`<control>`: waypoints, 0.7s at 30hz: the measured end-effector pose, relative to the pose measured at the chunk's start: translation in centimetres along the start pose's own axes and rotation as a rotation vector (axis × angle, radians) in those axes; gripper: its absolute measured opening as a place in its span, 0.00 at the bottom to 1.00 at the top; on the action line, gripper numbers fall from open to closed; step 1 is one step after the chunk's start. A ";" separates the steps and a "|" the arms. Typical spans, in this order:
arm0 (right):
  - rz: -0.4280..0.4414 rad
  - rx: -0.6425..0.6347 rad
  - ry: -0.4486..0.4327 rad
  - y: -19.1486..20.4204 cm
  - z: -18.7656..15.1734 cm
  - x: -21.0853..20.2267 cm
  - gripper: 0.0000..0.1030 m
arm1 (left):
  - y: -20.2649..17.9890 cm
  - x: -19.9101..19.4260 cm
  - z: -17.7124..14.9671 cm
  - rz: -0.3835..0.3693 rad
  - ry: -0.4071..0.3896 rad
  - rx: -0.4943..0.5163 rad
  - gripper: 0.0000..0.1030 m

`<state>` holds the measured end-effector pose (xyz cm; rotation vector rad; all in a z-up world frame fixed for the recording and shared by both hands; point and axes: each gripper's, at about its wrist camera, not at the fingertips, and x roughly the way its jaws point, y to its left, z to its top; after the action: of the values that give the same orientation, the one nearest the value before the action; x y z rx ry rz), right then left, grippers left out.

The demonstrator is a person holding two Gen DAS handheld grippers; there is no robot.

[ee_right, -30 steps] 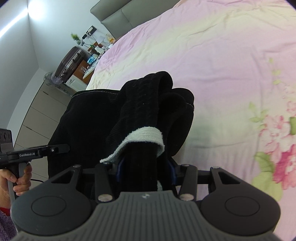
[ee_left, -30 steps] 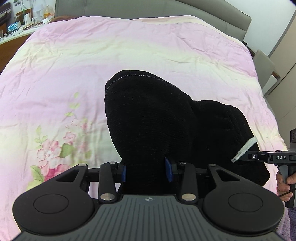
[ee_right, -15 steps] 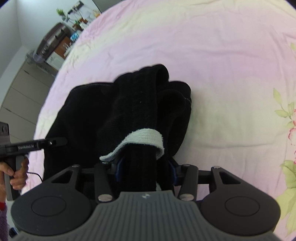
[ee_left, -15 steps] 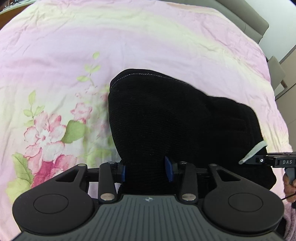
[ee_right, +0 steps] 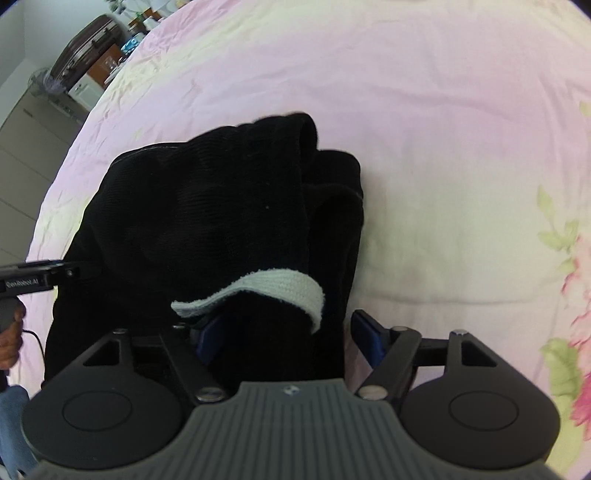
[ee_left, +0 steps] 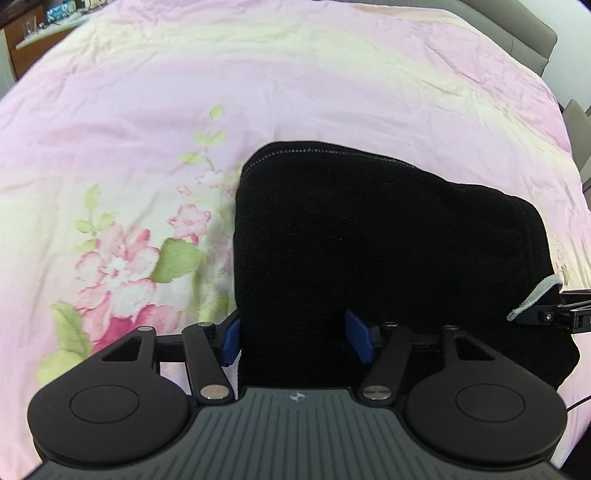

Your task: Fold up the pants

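Fold laid down: left gripper (ee_left: 295, 334) and right gripper (ee_right: 284, 332) just opened, releasing black pants (ee_left: 369, 240) on floral bedspread (ee_left: 258, 92); next withdraw, smooth.

Matt ribbed black cloth pants (ee_left: 369, 240)

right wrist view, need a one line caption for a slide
Right gripper, jaws just opened, straddles the black pants and their white band on the pink floral bedspread.

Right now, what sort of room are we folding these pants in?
Most likely a bedroom. The black pants lie on a wide bed with a pink floral bedspread, a grey padded headboard stands at its far end, and a cluttered side desk sits beside the bed.
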<state>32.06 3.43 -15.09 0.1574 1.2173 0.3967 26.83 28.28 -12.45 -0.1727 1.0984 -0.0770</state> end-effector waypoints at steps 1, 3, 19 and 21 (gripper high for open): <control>-0.023 -0.021 -0.012 0.6 0.0 -0.8 0.69 | -0.3 -0.9 -0.2 0.020 -0.016 0.007 0.68; -0.049 -0.074 -0.052 1.5 -0.4 -2.5 0.71 | -1.3 -3.0 -0.8 0.051 -0.045 0.064 0.68; -0.178 -0.350 -0.279 5.4 -11.9 -5.1 0.45 | -4.5 -4.1 -10.3 0.128 -0.047 0.201 0.48; -0.196 -0.358 -0.269 5.3 -12.8 -4.0 0.45 | -4.0 -2.9 -10.6 0.130 -0.039 0.190 0.47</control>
<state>17.88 5.63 -14.28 -0.2097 0.8711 0.4011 16.14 23.68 -13.94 0.0668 1.0550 -0.0612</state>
